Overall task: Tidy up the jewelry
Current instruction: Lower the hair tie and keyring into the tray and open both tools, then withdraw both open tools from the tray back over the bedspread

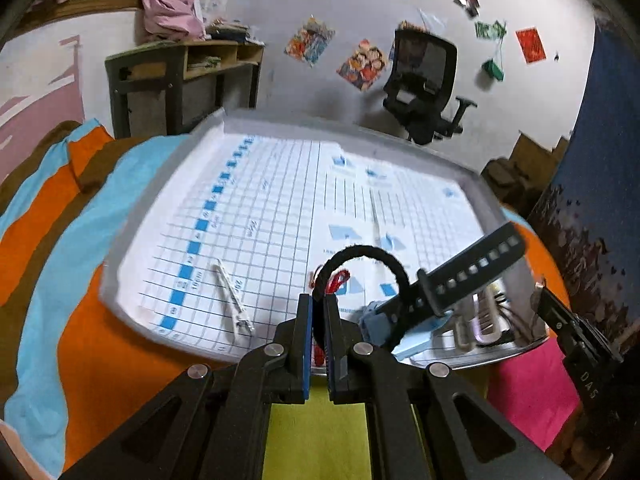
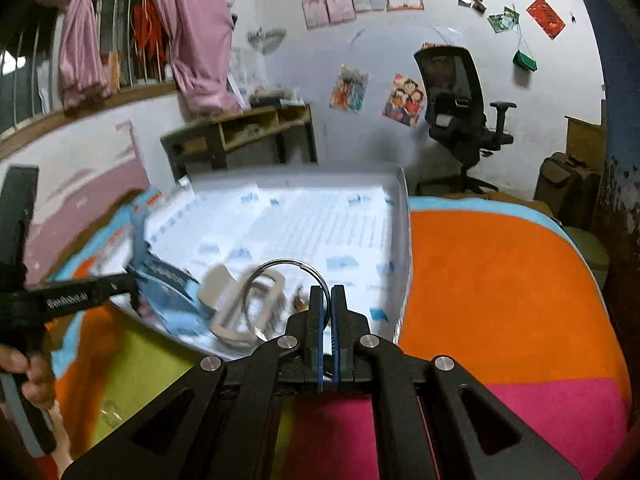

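Note:
In the left wrist view my left gripper is shut on a black cord bracelet with red thread; its loop arches above the fingertips. Behind the loop a black holed watch strap slants up over a light blue watch. A thin silver bracelet lies on the grid paper in the tray. In the right wrist view my right gripper is shut on a metal ring over the tray's near corner. A beige buckle-like frame and a blue strap lie just left of it.
The tray rim rests on an orange, blue, pink and yellow-green blanket. A hand holds the left gripper's handle at the left edge. The right gripper's body shows at the tray's right corner. An office chair and a desk stand behind.

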`<state>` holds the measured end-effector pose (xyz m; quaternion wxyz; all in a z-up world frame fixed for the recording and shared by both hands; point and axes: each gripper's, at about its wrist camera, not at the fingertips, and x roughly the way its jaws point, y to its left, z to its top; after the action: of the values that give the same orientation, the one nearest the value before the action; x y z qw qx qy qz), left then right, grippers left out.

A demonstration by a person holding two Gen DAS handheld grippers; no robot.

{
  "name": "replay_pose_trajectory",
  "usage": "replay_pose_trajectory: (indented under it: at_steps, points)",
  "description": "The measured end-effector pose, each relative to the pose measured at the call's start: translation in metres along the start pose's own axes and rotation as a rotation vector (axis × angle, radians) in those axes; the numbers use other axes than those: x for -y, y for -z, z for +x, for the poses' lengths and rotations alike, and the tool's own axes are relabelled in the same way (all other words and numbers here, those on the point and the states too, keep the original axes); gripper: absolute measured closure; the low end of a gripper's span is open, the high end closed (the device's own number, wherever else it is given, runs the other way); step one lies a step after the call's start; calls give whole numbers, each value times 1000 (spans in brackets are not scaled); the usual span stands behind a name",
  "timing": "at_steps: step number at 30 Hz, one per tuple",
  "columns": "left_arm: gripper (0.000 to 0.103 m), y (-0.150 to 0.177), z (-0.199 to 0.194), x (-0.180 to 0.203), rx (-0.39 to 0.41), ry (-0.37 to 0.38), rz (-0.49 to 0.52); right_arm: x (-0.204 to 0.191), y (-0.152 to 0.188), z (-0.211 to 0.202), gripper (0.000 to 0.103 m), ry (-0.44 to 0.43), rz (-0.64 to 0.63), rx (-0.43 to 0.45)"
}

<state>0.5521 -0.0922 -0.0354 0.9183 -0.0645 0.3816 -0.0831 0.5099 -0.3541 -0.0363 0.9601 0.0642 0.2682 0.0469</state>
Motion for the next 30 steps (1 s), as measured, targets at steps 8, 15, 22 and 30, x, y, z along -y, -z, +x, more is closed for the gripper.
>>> replay_pose_trajectory:
  at_steps: [8,15,22,30]
  points:
    - [38,11,-8,-10,60,7,-76,-14,1,-6,57,5,-29,27]
    - [14,23,-69,-16,240,-16,-86,-18,-10,-66,42,5,3,177]
    - [0,38,-160,-13,432,-51,-80,-31,-16,-144,2,1,13,310]
    - [0,88,-253,-11,526,-83,-22,-63,7,-236,1,19,-23,439]
